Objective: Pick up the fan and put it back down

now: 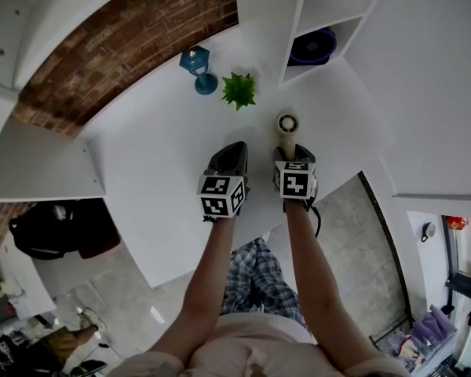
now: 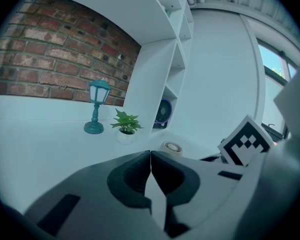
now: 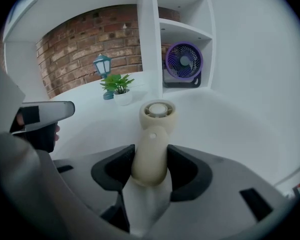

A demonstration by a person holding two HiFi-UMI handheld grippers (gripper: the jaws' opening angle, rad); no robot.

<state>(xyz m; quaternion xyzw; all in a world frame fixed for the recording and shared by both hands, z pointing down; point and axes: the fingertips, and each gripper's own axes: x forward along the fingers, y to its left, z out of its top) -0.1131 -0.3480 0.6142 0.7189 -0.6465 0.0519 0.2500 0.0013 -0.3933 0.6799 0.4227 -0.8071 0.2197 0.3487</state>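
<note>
A small cream hand-held fan lies on the white table, its round head pointing away from me. In the right gripper view the fan has its handle between the two dark pads, which press on it from both sides. My right gripper is shut on that handle. My left gripper hovers just left of it over bare table. The left gripper has its jaws meeting at the tips with nothing between them; the fan shows just beyond it to the right.
A teal lantern lamp and a small potted plant stand at the back of the table. A purple desk fan sits in the white shelf unit at the back right. The table's near edge runs just under my hands.
</note>
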